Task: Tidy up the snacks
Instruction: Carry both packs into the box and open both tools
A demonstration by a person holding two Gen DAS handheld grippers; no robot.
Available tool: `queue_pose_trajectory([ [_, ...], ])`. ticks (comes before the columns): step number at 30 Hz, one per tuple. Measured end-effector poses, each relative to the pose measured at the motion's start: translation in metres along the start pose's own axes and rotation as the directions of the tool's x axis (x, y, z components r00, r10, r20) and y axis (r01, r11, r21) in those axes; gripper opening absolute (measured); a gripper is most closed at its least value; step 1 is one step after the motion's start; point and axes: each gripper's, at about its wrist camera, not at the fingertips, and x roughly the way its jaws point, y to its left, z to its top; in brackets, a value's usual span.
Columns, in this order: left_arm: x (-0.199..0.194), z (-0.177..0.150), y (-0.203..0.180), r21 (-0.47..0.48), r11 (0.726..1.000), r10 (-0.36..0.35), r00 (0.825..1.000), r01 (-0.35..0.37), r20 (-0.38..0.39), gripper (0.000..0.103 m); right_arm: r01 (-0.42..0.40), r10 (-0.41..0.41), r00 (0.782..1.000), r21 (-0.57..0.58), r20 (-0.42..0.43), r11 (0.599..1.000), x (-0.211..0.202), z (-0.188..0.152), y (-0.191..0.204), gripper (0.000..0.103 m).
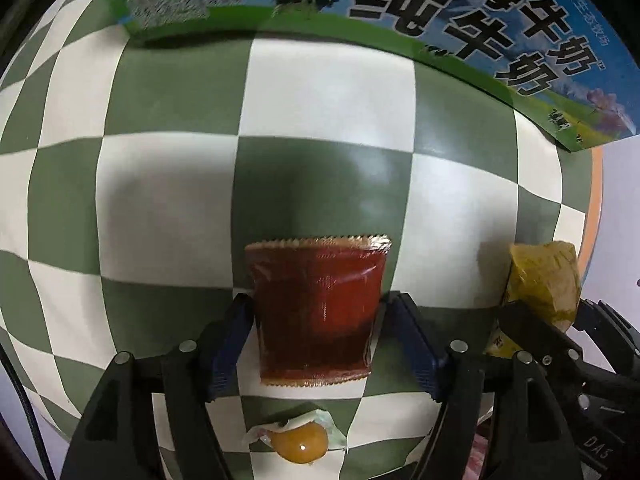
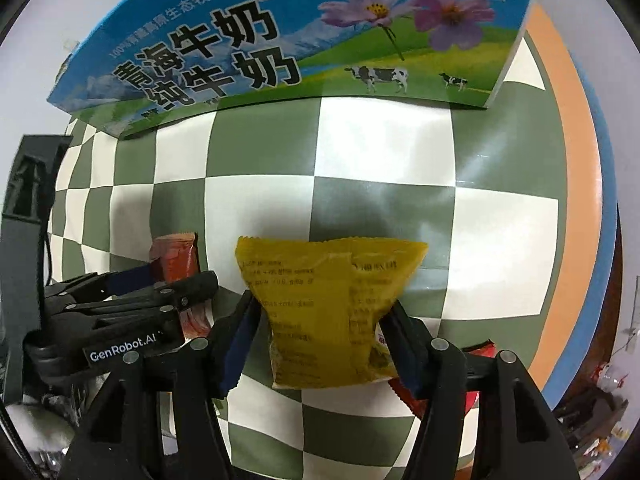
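Observation:
My left gripper [image 1: 318, 320] is shut on a dark red snack packet [image 1: 316, 308], held above the green-and-white checkered cloth [image 1: 168, 184]. My right gripper [image 2: 324, 320] is shut on a yellow snack packet [image 2: 328, 304], also above the cloth. In the left wrist view the yellow packet [image 1: 544, 280] and the right gripper show at the right edge. In the right wrist view the red packet [image 2: 176, 260] and the left gripper [image 2: 120, 304] show at the left. A milk carton box [image 2: 280, 40] lies on its side at the far end.
A small orange jelly-like snack in a clear wrapper [image 1: 300, 444] lies on the cloth below my left gripper. A red packet edge [image 2: 480, 350] peeks from under my right gripper. The cloth has an orange and blue border [image 2: 576, 200] at the right.

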Motion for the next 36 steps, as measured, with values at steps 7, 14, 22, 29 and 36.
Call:
queue_pose_trajectory([
  [7, 0.008, -0.009, 0.000, -0.002, 1.000, 0.012, 1.000, -0.012, 0.006, 0.070, 0.010, -0.011, 1.000, -0.016, -0.012, 1.000, 0.009, 0.002, 0.004, 0.064],
  [14, -0.004, -0.023, -0.009, 0.001, 0.999, 0.049, 0.997, -0.049, 0.062, 0.054, 0.042, -0.041, 0.999, -0.037, 0.001, 0.998, 0.018, 0.000, 0.011, 0.059],
  [22, -0.041, -0.023, -0.028, 0.044, 0.997, 0.055, 0.986, -0.062, 0.155, 0.054, 0.023, -0.021, 0.999, -0.059, 0.036, 0.998, 0.008, -0.001, 0.015, 0.054],
  [29, -0.120, -0.013, -0.053, 0.099, 0.995, -0.030, 0.962, 0.003, 0.271, 0.054, -0.097, 0.100, 0.986, -0.032, 0.132, 0.995, -0.048, 0.007, 0.009, 0.053],
  [36, -0.203, 0.046, -0.079, 0.172, 0.984, -0.106, 0.929, 0.047, 0.355, 0.054, -0.177, 0.179, 0.945, -0.034, 0.273, 0.984, -0.122, 0.048, 0.008, 0.053],
])
